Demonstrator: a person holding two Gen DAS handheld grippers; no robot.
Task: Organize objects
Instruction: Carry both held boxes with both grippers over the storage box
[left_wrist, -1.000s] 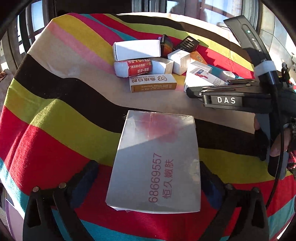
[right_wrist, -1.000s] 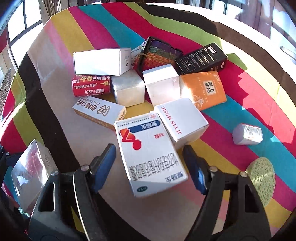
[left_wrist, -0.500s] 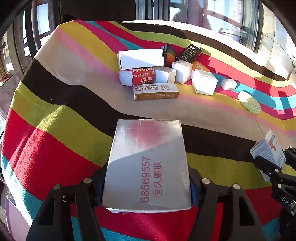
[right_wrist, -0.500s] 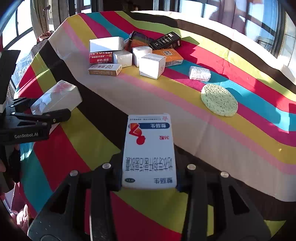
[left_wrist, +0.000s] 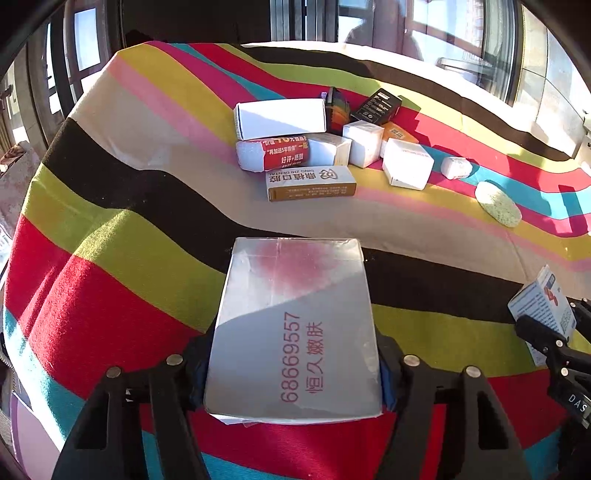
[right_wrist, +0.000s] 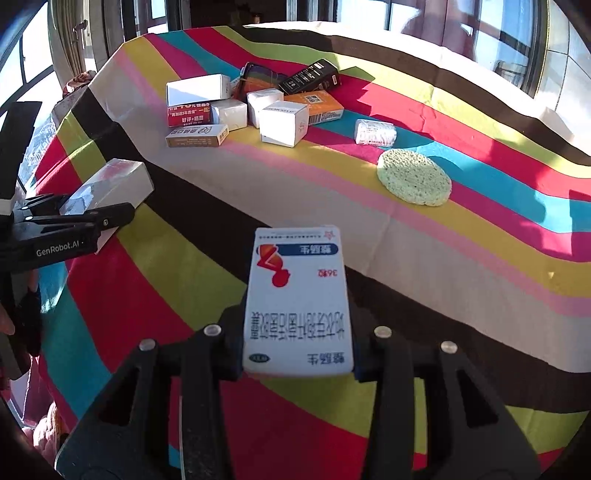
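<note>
the left gripper (left_wrist: 293, 365) is clamped on a silver box (left_wrist: 293, 325), and the right gripper (right_wrist: 297, 347) is clamped on a white medicine box (right_wrist: 297, 301); both boxes are held above the near part of the striped tablecloth (right_wrist: 461, 258). each box's long axis runs straight out along the fingers toward the far side. a broad bare band of cloth lies between them and the cluster of small boxes (right_wrist: 251, 107) near the far left edge. a green sponge (right_wrist: 413, 177) lies apart, right of the cluster.
</note>
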